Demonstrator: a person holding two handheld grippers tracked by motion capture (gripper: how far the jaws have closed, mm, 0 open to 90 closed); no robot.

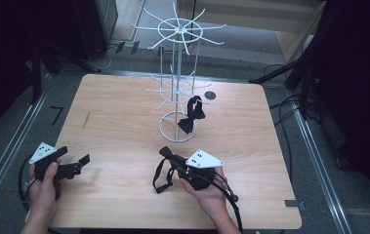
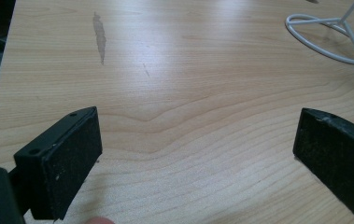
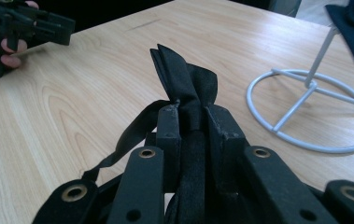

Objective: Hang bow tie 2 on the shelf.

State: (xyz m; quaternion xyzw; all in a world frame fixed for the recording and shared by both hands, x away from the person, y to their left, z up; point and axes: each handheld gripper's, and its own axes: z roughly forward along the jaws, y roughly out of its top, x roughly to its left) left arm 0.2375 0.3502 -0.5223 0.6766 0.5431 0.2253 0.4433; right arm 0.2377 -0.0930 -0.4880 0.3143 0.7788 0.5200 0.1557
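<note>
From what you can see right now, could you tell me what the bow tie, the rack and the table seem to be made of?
Bow tie: matte black cloth, by its soft folds and limp strap. Rack: thin wire with a smooth white coat, probably painted metal. Table: pale wood grain with a flat sheen, possibly laminate rather than solid wood.

Left gripper (image 2: pixel 198 154) jaws wide apart; right gripper (image 3: pixel 193 123) clamped.

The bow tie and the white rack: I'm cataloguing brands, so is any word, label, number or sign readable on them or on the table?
No readable text anywhere.
Bow tie in the right claw: plain black.
White rack: bare wire.
Table: only wood grain and a scuff.
</note>
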